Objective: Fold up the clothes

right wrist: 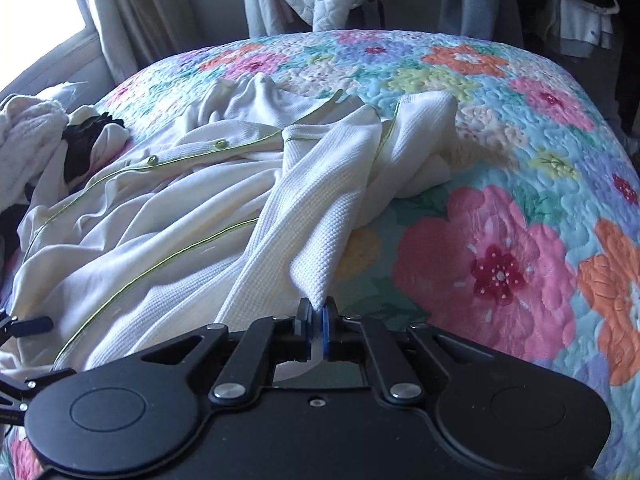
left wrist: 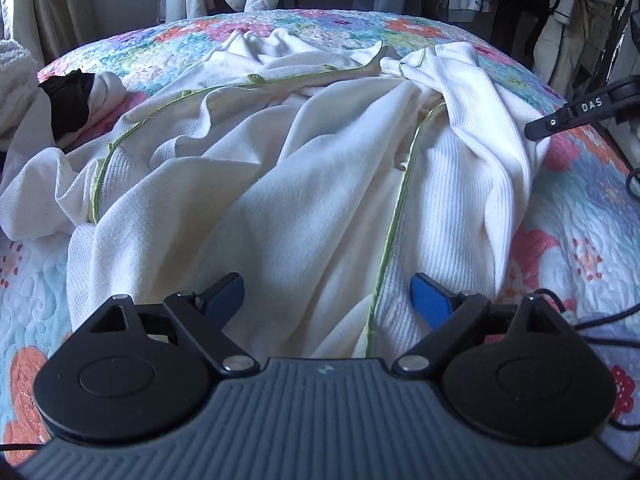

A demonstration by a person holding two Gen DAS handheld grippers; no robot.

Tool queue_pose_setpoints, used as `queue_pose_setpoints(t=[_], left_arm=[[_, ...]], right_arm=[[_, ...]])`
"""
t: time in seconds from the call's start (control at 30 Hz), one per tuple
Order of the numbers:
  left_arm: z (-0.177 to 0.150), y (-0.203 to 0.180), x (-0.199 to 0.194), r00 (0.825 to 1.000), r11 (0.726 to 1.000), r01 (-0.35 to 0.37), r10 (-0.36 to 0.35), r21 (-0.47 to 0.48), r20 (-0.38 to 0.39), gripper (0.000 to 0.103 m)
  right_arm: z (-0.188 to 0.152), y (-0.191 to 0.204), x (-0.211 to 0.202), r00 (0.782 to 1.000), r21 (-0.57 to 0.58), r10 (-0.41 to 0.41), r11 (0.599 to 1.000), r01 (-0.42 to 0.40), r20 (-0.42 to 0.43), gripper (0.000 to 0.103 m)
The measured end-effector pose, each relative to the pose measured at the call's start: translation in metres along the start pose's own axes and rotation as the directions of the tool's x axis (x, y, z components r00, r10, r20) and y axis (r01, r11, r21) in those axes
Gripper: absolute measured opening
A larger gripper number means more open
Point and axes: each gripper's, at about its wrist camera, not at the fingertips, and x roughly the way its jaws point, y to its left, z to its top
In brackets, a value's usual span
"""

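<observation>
Left wrist cam: the left gripper hangs over the white garment with its blue pads spread wide, nothing between them. The garment is rumpled across the floral quilt, green piping running along its edges.

Right wrist cam: the right gripper is pinched tight on a waffle-knit corner of that same garment, which trails off left toward a dark cloth.
</observation>
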Motion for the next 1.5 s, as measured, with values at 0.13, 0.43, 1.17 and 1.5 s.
queue_pose_setpoints(t=[0.13,0.43,1.17,1.5], left_arm=[[0.001,-0.001,0.005,1.000,1.000,0.009,-0.009,0.024,0.007,0.091],[0.016,0.033,0.023,0.999,0.995,0.049,-0.050,-0.082,-0.010,0.091],[-0.002,-0.007,-0.028,0.998,0.997,0.049,-0.052,-0.061,-0.045,0.089],[0.006,-0.006,-0.014,0.999,0.997,0.051,-0.051,0.060,-0.007,0.014]], right_arm=[[0.014,0.000,0.003,1.000,0.032,0.011,0.999,-0.012,0.024,0.005],[0.028,0.011,-0.032,0.996,0.072,0.045,0.996,-0.050,0.073,0.005],[-0.066,-0.021,-0.028,0.973,0.408,0.176,0.885,-0.223,0.150,0.018],[-0.063,0.011,-0.023,0.977,0.195,0.189,0.959,-0.206,0.099,0.036]])
